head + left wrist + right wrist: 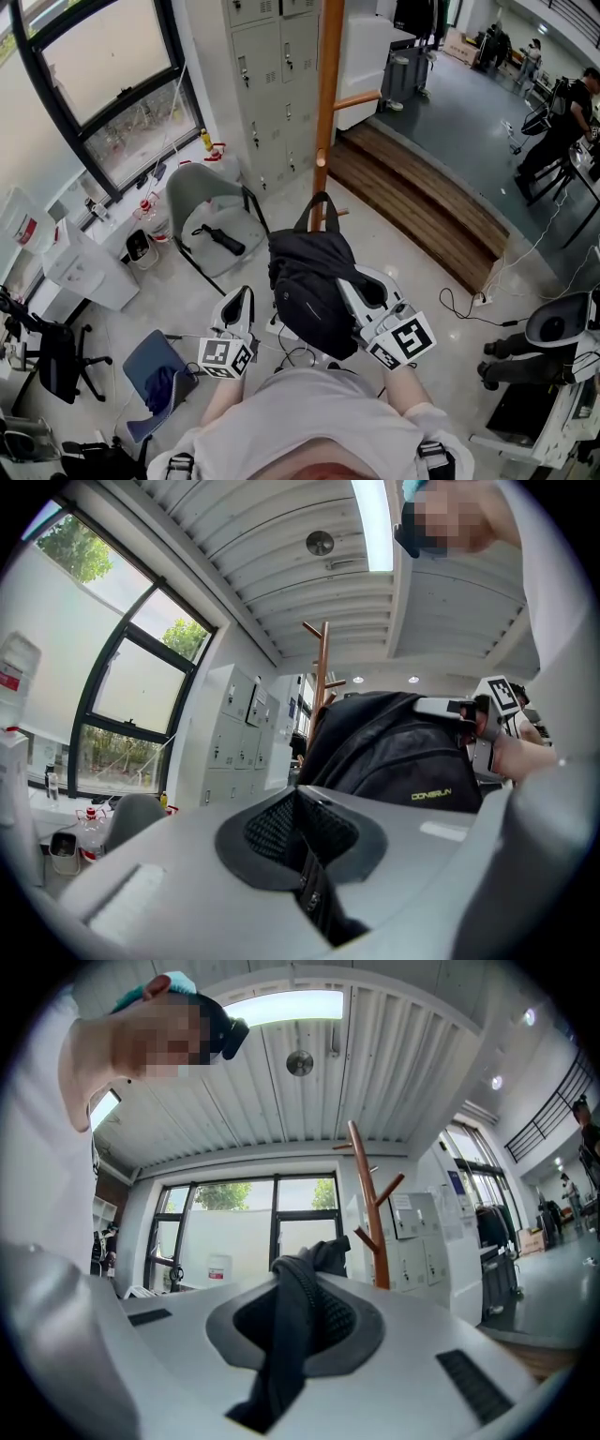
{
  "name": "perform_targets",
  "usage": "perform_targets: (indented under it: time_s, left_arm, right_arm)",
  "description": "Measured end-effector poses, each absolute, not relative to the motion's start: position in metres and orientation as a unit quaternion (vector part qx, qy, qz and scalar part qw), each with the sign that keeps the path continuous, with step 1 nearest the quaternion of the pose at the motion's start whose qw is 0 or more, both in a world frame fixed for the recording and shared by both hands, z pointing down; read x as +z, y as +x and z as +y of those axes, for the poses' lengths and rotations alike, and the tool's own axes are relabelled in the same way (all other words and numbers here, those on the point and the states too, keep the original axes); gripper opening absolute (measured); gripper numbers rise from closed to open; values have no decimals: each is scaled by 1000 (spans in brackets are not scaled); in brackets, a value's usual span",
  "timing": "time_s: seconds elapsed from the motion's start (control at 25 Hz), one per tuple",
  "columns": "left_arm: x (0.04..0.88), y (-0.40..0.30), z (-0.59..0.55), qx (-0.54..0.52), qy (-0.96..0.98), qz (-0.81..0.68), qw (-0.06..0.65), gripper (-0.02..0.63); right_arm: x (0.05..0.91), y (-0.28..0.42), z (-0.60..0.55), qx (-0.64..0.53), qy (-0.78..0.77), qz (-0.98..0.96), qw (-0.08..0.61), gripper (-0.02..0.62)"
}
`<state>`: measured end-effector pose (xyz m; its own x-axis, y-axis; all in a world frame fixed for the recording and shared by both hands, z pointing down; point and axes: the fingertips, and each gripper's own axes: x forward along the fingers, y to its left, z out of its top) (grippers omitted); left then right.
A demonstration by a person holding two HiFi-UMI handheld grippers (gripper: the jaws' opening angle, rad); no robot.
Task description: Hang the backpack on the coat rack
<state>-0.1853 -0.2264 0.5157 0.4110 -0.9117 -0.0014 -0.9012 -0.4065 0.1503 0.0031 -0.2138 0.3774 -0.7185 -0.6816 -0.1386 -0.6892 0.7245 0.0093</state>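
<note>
I hold a black backpack (312, 291) up in front of me between both grippers. My right gripper (361, 288) is shut on a black strap (286, 1344) of it, which runs through the closed jaws. At the pack's left side, my left gripper (245, 298) is shut on a thin black strap with a buckle (314, 888). The backpack's body (398, 752) fills the middle of the left gripper view, with the right gripper (478, 726) behind it. The pack's top loop (319, 208) stands just before the wooden coat rack (326, 94). The coat rack (371, 1208) and its pegs rise ahead in the right gripper view.
A grey chair (208, 206) with a black object on its seat stands left of the rack. Grey lockers (267, 75) are behind it. A wooden step (422, 197) runs to the right, with cables (469, 305) on the floor and an office chair (553, 342) at the far right.
</note>
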Motion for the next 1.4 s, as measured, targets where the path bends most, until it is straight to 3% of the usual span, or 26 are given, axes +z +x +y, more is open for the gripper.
perform_targets:
  time_s: [0.56,1.4]
  left_arm:
    - [521,-191,-224,-37,832,-549,73,9]
    - [529,-187,-233,-28,832,-548,83,9]
  right_arm:
    - [309,1,-265,74,-375,920,92,41]
    - [394,10,-331,-34,-421,905,51,41]
